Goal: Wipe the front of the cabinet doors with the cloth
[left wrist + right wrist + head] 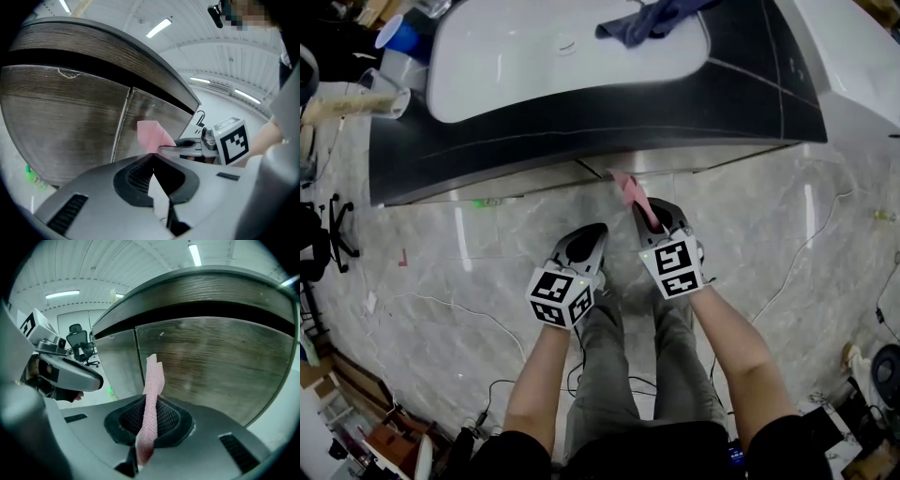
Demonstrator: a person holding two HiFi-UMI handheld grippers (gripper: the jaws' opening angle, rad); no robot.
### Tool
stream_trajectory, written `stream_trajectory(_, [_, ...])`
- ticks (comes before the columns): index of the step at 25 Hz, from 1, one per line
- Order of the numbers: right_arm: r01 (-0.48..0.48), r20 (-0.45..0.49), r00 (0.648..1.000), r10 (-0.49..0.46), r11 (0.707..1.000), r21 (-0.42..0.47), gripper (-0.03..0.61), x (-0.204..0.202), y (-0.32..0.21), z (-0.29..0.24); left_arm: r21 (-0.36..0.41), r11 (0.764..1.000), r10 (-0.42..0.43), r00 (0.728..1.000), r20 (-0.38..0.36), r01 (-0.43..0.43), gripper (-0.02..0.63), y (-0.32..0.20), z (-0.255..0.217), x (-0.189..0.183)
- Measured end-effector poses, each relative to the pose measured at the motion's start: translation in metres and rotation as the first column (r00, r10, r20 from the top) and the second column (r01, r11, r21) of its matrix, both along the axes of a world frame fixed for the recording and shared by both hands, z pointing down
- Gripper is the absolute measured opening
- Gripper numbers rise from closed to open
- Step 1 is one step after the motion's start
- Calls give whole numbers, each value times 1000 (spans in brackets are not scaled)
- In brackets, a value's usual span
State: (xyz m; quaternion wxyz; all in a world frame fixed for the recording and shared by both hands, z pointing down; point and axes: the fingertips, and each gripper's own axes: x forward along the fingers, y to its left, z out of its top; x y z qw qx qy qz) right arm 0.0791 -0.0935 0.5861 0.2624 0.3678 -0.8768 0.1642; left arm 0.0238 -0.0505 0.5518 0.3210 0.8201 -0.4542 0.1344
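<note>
The wood-grain cabinet doors (70, 126) sit under a dark countertop (581, 112), with a seam between two doors (123, 122). My right gripper (641, 206) is shut on a pink cloth (628, 190), which sticks up out of its jaws and reaches the door front (215, 366) near the seam. In the right gripper view the cloth (152, 385) runs as a narrow strip between the closed jaws. My left gripper (596, 231) hangs beside the right one, a little back from the doors, shut with nothing in it.
A white basin (525, 56) in the countertop holds a blue cloth (652, 19). A blue cup (398, 37) stands at the counter's left end. Cables (797, 253) trail over the marble floor, and a green bottle (487, 202) lies by the cabinet base. An office chair (328, 234) stands at left.
</note>
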Motion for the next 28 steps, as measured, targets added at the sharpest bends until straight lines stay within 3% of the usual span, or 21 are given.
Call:
stream_trajectory(6, [23,-20,1000,-22,1000,4,43,-25,-15,10,-8,998,-59,998,-28,59,8,-9,1,-14])
stream_trajectory(11, [8,-33,999,-8,1000,6,43,-22,-24,11,-42,996,-74,997,-24,73,8,-12,6,-16])
stream_trajectory(18, [-73,-34,997,73,997,5,43,23,-35,12,-72,996,-56,998,-15,55,8,-12,13,5])
stream_trajectory(28, [-190,-31,981,191,982,15,43,101,-46,10,-67,997,22,999,-27,-23,8,-29,10,70])
